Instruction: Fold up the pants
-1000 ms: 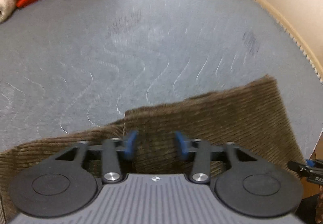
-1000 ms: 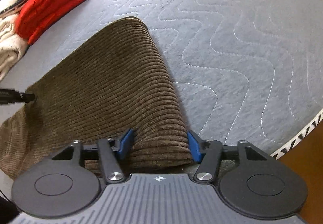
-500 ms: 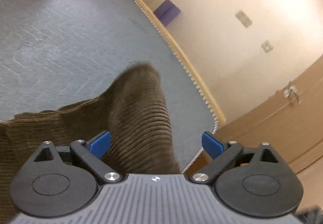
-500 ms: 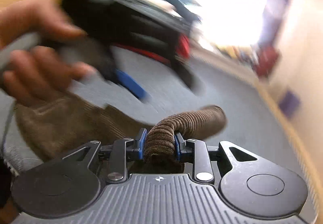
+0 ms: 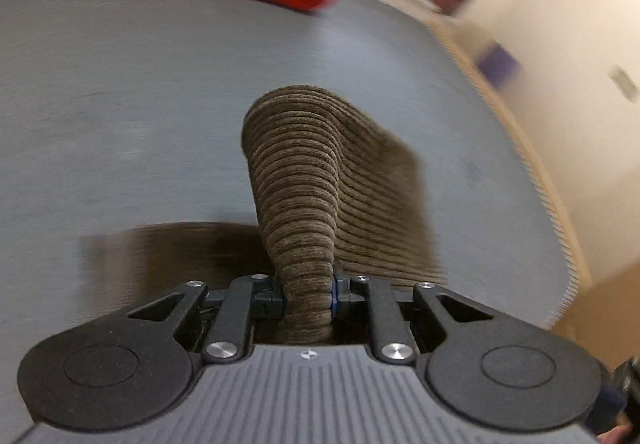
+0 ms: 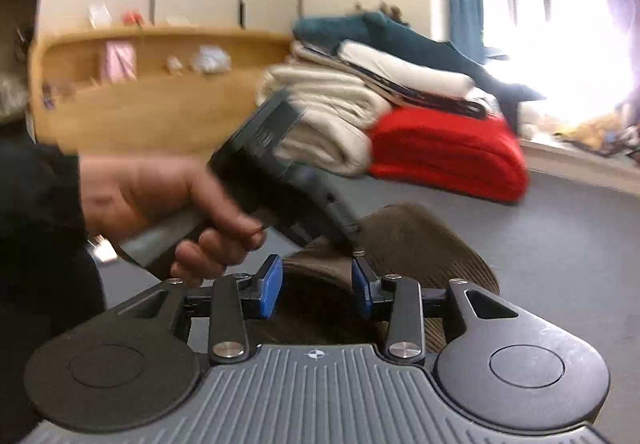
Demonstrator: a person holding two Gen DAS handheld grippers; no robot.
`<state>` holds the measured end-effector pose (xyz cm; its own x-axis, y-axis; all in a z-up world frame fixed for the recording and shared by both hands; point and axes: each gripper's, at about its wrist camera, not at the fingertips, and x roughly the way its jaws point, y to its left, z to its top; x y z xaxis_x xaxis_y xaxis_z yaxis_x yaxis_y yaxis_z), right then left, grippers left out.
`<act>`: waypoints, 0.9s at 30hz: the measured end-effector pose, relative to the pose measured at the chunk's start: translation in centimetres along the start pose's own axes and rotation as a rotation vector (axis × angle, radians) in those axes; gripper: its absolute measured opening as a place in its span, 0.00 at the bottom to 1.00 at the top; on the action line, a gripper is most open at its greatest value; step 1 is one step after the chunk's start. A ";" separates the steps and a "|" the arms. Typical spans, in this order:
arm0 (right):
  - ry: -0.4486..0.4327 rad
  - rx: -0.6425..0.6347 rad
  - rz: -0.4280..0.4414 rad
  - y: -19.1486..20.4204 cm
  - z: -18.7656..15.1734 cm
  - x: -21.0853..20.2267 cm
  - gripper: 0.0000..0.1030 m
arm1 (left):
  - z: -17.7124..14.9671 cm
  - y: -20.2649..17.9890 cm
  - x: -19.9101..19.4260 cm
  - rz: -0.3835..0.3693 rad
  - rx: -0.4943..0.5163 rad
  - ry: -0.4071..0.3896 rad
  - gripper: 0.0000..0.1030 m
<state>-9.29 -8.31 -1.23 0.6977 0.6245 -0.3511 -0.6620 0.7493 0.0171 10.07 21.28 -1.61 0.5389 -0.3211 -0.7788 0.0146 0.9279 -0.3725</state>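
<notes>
The brown corduroy pants lie on a grey mattress. One fold rises off the mattress into my left gripper. Its jaws are closing and the pads press on the bunched fabric. In the right wrist view a hand holds that left gripper down on the pants. My right gripper sits just behind it, jaws opening. Dark corduroy lies between the blue pads, and a gap shows beside the left one.
Folded red fabric and a stack of cream and teal laundry sit at the far end of the mattress. The mattress edge curves along the right, with a wall beyond. A wooden shelf stands behind the hand.
My left gripper went from wide open to shut on a raised fold of the pants and swung across. My right gripper, which pinched the fold half a second ago, has spread its jaws.
</notes>
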 end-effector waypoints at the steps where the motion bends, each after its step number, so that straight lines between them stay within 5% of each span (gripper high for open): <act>1: 0.024 0.010 -0.017 -0.3 -0.3 0.7 0.40 | 0.0 1.6 -0.5 0.037 -0.022 -0.003 0.19; 5: 0.202 0.115 -0.105 -2.4 -2.3 5.7 0.40 | -0.3 7.0 -1.5 0.298 -0.089 -0.029 0.46; 7: 0.236 0.095 -0.133 -1.8 -3.1 7.7 0.40 | -0.6 8.3 -2.8 0.367 -0.102 -0.109 0.46; 10: 0.306 0.044 -0.122 -0.1 -4.7 10.9 0.40 | -1.3 9.2 -4.2 0.217 -0.148 -0.131 0.46; 13: 0.506 -0.053 -0.133 1.8 -7.5 14.7 0.40 | -2.7 7.5 -3.0 0.100 -0.062 -0.031 0.46; 17: 0.502 0.010 -0.144 1.7 -6.0 15.5 0.40 | -5.9 6.5 1.5 0.253 0.128 0.219 0.40; 22: 0.268 0.046 -0.200 -0.2 -0.5 17.1 0.41 | -5.0 6.8 0.0 0.210 0.103 0.127 0.42; 25: 0.290 0.042 -0.279 -1.8 1.3 21.1 0.39 | -4.0 7.1 0.4 0.243 0.073 0.115 0.42; 27: 0.344 0.007 -0.345 -2.4 0.8 24.7 0.28 | -3.6 6.7 0.4 0.252 0.083 0.104 0.42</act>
<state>9.79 5.51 -9.18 0.7441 0.2314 -0.6267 -0.4055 0.9019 -0.1486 7.38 26.64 -6.22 0.4448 -0.0922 -0.8909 -0.0378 0.9919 -0.1215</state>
